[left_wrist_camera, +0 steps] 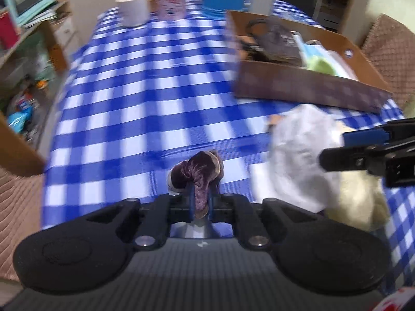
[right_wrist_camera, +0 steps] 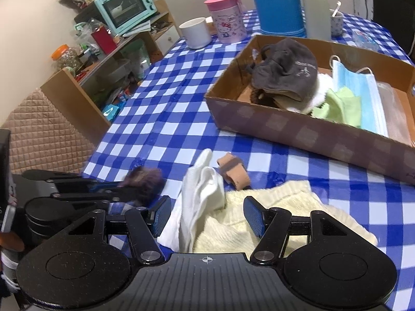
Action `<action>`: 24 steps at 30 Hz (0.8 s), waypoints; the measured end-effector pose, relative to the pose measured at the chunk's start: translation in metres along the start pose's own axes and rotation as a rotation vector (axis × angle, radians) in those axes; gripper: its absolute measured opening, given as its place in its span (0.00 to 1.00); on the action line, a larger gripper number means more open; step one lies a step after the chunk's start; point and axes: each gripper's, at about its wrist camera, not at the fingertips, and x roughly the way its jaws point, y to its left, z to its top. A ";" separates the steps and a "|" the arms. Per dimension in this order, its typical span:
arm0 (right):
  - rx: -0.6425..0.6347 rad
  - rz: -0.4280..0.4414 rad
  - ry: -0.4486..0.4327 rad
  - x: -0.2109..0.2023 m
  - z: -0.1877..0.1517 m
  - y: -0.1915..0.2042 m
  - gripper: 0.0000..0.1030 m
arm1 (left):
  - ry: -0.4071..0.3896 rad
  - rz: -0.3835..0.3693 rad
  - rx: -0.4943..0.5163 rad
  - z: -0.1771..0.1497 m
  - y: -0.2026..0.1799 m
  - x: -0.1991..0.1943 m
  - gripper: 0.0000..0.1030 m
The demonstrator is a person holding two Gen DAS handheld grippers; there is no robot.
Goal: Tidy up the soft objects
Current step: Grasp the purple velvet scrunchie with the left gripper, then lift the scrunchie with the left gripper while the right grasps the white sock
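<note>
A: While the left view is smeared, what's the left hand-held gripper (left_wrist_camera: 201,202) doing?

B: Pads pinched tight on a purple velvet scrunchie (left_wrist_camera: 201,178). It bunches out just ahead of the fingertips, over the blue checked table (left_wrist_camera: 145,98). The right view shows the same thing from the side, though the scrunchie is blurry there.

A: Right hand-held gripper (right_wrist_camera: 208,217)?

B: Jaws apart, nothing pressed between them. A cream knitted cloth (right_wrist_camera: 259,223) lies right under and between the blue pads (right_wrist_camera: 162,217). A white cloth (right_wrist_camera: 205,194) is bunched just ahead of its left pad, lying partly on the cream one.

A: Anything else loose on the table?

B: A tan strap with a grey band (right_wrist_camera: 233,172), just beyond the white cloth, touching the cream cloth's far edge.

A: The box?

B: Cardboard box (right_wrist_camera: 298,132), ahead and to the right of both grippers, well apart from the scrunchie. Inside: a dark grey cap (right_wrist_camera: 285,70), a light green cloth (right_wrist_camera: 342,106), a blue face mask (right_wrist_camera: 363,96). White fluffy bit between cap and green cloth, can't tell what.

A: Far end?

B: A white mug (right_wrist_camera: 195,32), a pink-lidded cup (right_wrist_camera: 228,18) and a tall blue flask (right_wrist_camera: 275,2), far ahead of the grippers. A teal toaster oven (right_wrist_camera: 124,6) sits on a shelf off to the left.
</note>
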 end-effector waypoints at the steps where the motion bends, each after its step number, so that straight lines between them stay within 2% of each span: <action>1: -0.010 0.002 -0.004 0.001 0.001 0.001 0.60 | 0.004 0.024 -0.012 -0.002 0.007 -0.003 0.09; 2: -0.025 0.001 -0.013 0.003 0.001 0.004 0.58 | 0.007 0.046 -0.023 -0.004 0.013 -0.006 0.09; 4: -0.059 0.010 -0.028 0.006 0.002 0.009 0.29 | 0.015 0.076 -0.045 -0.008 0.024 -0.012 0.09; 6: -0.092 0.023 -0.034 0.010 0.003 0.015 0.15 | 0.025 0.099 -0.068 -0.014 0.033 -0.018 0.09; 9: -0.153 0.065 -0.026 0.016 -0.001 0.025 0.09 | 0.040 0.096 -0.097 -0.023 0.041 -0.025 0.09; 12: -0.199 0.105 0.012 0.026 -0.008 0.037 0.09 | 0.054 0.071 -0.121 -0.030 0.042 -0.028 0.09; 15: -0.223 0.138 0.086 0.041 -0.017 0.045 0.09 | 0.061 0.040 -0.142 -0.034 0.038 -0.029 0.09; 20: -0.225 0.127 0.146 0.056 -0.029 0.047 0.09 | 0.066 0.017 -0.146 -0.035 0.028 -0.022 0.09; 21: -0.220 0.128 0.151 0.055 -0.027 0.047 0.12 | 0.066 0.013 -0.148 -0.034 0.028 -0.021 0.10; 23: -0.216 0.131 0.155 0.051 -0.023 0.048 0.26 | 0.066 0.011 -0.151 -0.035 0.028 -0.020 0.10; 24: -0.219 0.135 0.146 0.047 -0.021 0.049 0.41 | 0.066 0.010 -0.153 -0.034 0.029 -0.020 0.10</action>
